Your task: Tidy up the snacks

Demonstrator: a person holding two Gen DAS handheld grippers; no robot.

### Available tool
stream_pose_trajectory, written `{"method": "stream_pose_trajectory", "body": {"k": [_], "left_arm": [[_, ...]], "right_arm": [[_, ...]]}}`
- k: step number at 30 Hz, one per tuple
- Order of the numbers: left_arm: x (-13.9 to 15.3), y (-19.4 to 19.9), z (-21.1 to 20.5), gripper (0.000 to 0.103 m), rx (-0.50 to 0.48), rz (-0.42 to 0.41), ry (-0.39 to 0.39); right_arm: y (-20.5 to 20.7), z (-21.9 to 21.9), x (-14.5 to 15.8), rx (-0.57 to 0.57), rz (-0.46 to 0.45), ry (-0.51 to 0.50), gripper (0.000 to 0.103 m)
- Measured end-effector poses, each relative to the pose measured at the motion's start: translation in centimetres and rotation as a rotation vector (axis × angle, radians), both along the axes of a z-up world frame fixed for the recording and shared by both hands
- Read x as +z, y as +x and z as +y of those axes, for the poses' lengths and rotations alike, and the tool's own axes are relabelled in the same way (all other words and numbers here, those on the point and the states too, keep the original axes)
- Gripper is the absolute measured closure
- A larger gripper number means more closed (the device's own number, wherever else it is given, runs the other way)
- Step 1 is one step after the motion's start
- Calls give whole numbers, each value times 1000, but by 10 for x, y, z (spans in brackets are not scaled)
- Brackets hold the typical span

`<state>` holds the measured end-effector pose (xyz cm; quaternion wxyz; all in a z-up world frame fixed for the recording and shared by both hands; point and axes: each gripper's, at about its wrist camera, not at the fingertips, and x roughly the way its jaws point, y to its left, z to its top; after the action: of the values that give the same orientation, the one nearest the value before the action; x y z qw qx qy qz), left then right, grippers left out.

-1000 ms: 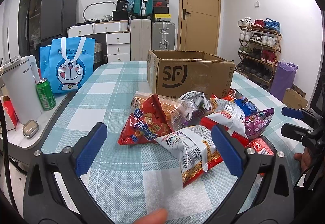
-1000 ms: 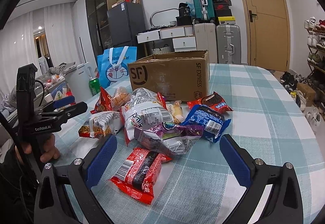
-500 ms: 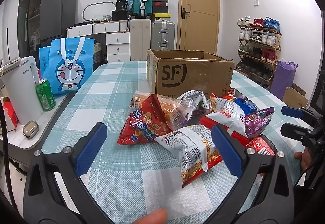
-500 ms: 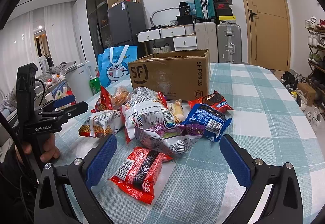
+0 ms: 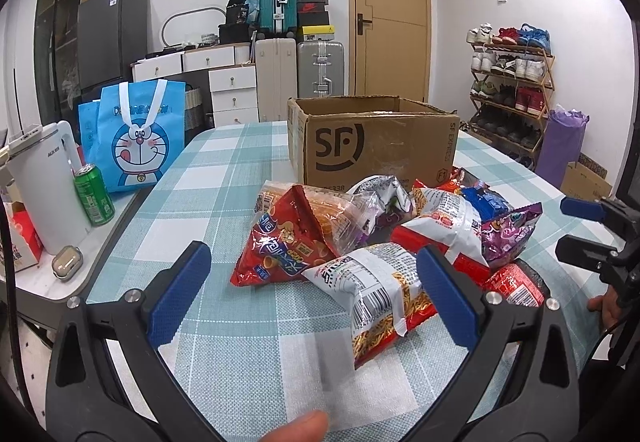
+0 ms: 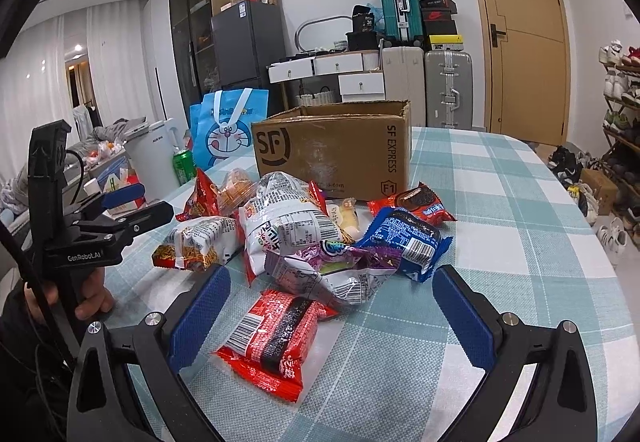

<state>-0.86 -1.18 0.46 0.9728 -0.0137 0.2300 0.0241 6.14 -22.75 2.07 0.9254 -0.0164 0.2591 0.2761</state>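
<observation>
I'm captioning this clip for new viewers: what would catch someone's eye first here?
A bright heap of snack packets sprawls on the checked tablecloth, right in front of an open cardboard box marked SF. Nearest the right claw lies a red noodle packet; both claws are open and hold nothing. Off to the left stands a blue cartoon-cat bag.

Both grippers: black plastic frames, blue textured pads on the fingers [image 5: 180,294], silver screws at the finger pivots. Left gripper [image 6: 132,207] has white "GenRobot.AI" lettering on its side, black cable behind it. Dark sleeve at the hand [image 6: 90,292].
</observation>
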Motion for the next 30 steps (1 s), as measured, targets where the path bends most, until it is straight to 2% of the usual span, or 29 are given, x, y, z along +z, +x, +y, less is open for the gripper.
{"method": "stream_pose_trajectory", "body": {"k": [6,9,16,21,30], "left_arm": [[-2,3,0,0,-7,22,-4],[-3,4,-1,0,-12,37,-6],[-6,7,-13,0,-37,55,21],[-9,13,-16,0,-43,75,27],[-15,41,-27,0,-55,149,15]], "right_arm": [[-8,-2,7,-15,-3,-4,0],[-10,1,4,4,31,-5,0],[-12,15,-10,0,97,-78,0],[-11,23,-18,24,126,-80,0],[-5,39,-30,35,187,-137,0]]}}
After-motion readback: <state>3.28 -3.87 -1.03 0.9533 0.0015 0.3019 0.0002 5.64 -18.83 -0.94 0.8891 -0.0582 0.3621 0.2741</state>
